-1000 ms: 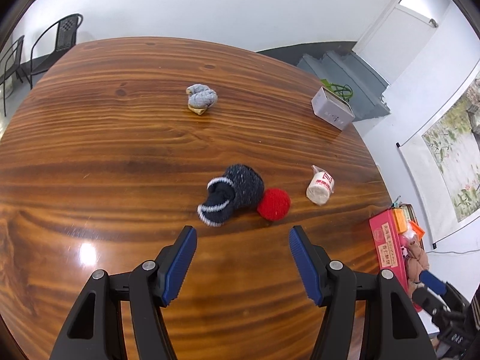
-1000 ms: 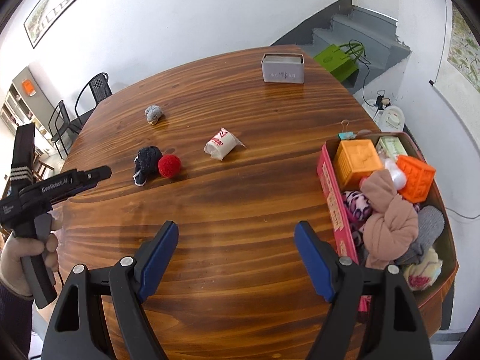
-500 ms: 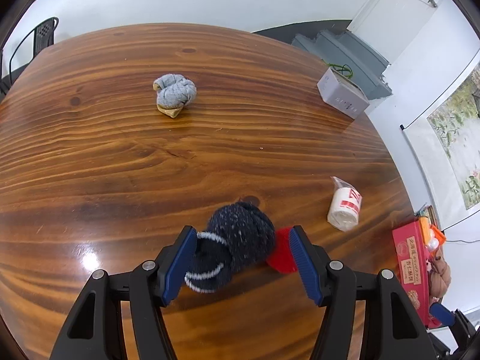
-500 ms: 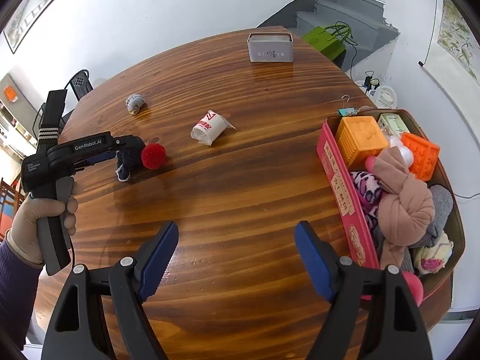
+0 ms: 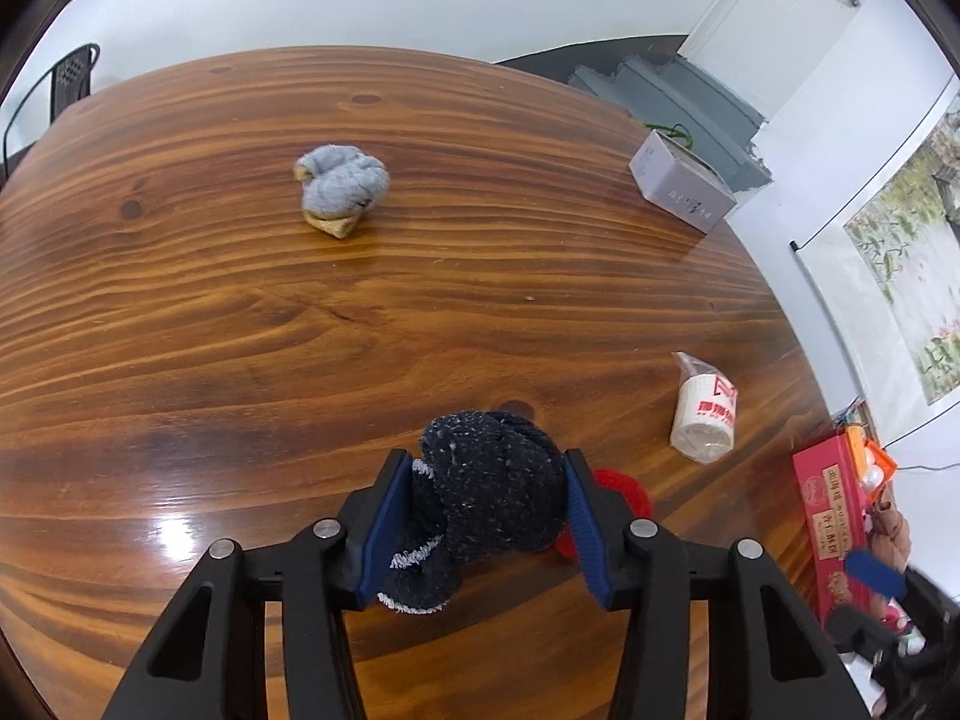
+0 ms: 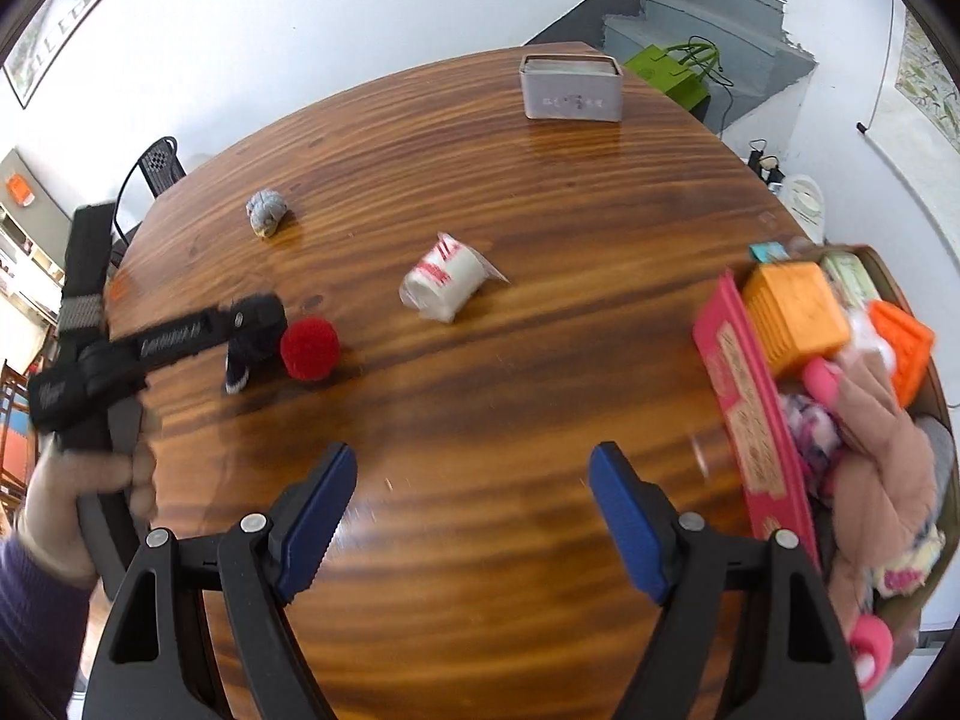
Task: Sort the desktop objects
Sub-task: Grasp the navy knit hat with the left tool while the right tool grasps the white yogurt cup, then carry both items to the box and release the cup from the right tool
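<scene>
A dark navy speckled sock bundle (image 5: 492,498) lies on the round wooden table (image 5: 240,360). My left gripper (image 5: 485,462) is around it, its jaws closing, and both blue pads press on the bundle's sides. A red pompom ball (image 5: 624,489) touches the bundle on the right, half hidden behind the right finger. In the right wrist view the left gripper (image 6: 258,330) is held by a hand and covers most of the sock (image 6: 239,375), with the red ball (image 6: 310,348) beside it. My right gripper (image 6: 471,468) stands open above bare table with nothing between its fingers.
A light grey sock bundle (image 5: 342,186) lies farther back. A white wrapped roll (image 6: 441,285) sits mid-table, and a grey tin box (image 6: 570,87) stands near the far edge. A red box (image 6: 750,396) at the right edge holds orange blocks and fabric items.
The left gripper came forward and down over the navy sock bundle, then its jaws narrowed onto it. The right gripper moved lower and nearer the table, staying open.
</scene>
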`<action>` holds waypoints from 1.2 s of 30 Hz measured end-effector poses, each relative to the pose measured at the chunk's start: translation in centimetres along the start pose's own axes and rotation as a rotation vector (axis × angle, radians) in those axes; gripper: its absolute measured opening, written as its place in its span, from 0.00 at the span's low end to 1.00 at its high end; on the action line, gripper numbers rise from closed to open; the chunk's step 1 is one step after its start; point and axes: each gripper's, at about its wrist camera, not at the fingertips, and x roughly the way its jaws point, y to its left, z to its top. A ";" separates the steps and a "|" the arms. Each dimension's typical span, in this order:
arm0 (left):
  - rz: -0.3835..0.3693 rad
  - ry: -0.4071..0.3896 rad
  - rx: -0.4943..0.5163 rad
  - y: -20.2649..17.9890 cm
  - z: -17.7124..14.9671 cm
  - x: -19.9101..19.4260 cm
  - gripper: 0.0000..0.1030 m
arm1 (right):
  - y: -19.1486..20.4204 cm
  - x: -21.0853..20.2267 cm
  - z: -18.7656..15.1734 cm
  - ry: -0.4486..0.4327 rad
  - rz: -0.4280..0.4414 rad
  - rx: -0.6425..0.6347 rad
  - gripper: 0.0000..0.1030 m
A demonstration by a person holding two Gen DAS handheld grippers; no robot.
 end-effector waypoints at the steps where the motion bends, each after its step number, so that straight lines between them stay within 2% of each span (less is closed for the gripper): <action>1: 0.001 -0.008 0.000 0.1 0.0 -0.4 0.50 | 0.2 0.4 0.6 -0.004 0.009 0.006 0.80; 9: -0.005 -0.072 -0.026 1.1 -0.6 -4.4 0.50 | -0.1 5.6 5.7 0.013 0.061 0.124 0.80; 15: -0.008 -0.079 -0.055 1.9 -1.7 -6.3 0.50 | -0.1 9.2 7.9 0.047 0.051 0.177 0.80; 18: -0.009 -0.073 -0.069 2.1 -2.4 -6.6 0.50 | 0.3 10.5 8.5 0.055 0.040 0.163 0.80; 20: -0.008 -0.066 -0.072 2.1 -2.9 -6.8 0.50 | 0.8 11.4 8.8 0.060 0.012 0.135 0.74; 22: -0.005 -0.063 -0.076 2.0 -3.3 -7.0 0.50 | 1.2 12.1 9.0 0.071 -0.011 0.107 0.56; 23: -0.005 -0.062 -0.078 2.0 -3.4 -7.1 0.50 | 1.5 12.3 9.1 0.071 -0.015 0.089 0.52; 25: -0.002 -0.062 -0.080 1.8 -3.7 -7.4 0.50 | 1.9 12.0 9.0 0.060 -0.030 0.054 0.44; 27: 0.000 -0.064 -0.080 1.6 -3.8 -7.6 0.50 | 2.2 11.5 8.8 0.048 -0.034 0.024 0.42; 36: -0.019 -0.079 -0.043 -1.8 -4.3 -8.7 0.50 | 0.8 5.8 7.3 -0.041 0.027 0.006 0.41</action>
